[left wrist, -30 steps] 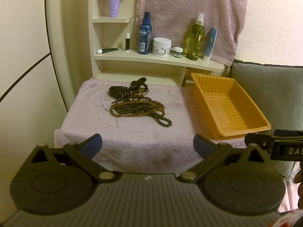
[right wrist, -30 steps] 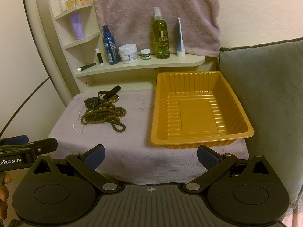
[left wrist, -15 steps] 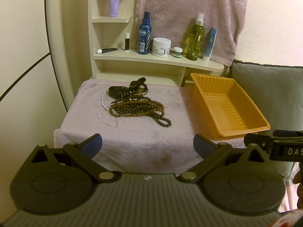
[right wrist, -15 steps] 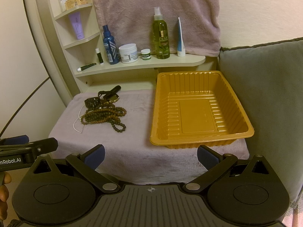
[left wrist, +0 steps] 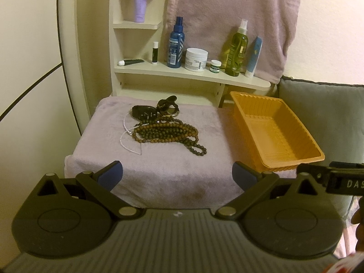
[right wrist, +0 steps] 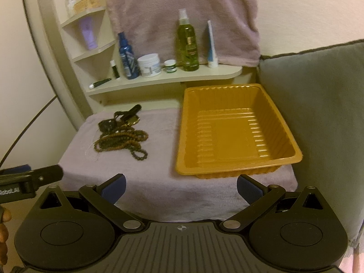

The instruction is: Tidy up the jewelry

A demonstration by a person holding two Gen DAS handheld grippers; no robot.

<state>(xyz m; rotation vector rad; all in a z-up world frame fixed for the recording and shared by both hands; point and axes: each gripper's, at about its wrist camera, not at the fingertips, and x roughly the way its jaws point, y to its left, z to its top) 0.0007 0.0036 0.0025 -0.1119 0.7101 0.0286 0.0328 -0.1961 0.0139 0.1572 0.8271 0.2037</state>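
both claws spread: left claw, right claw. tangled beads ahead-left may snag, dragging the watch short of the tray.

White letters "DAS" on right hand-held gripper body at left-wrist view edge, "Robot.AI" partial on left hand-held gripper body in right-wrist view; shelf bottle labels unreadable.

trays: 1 | spray bottles: 2 | jars: 2
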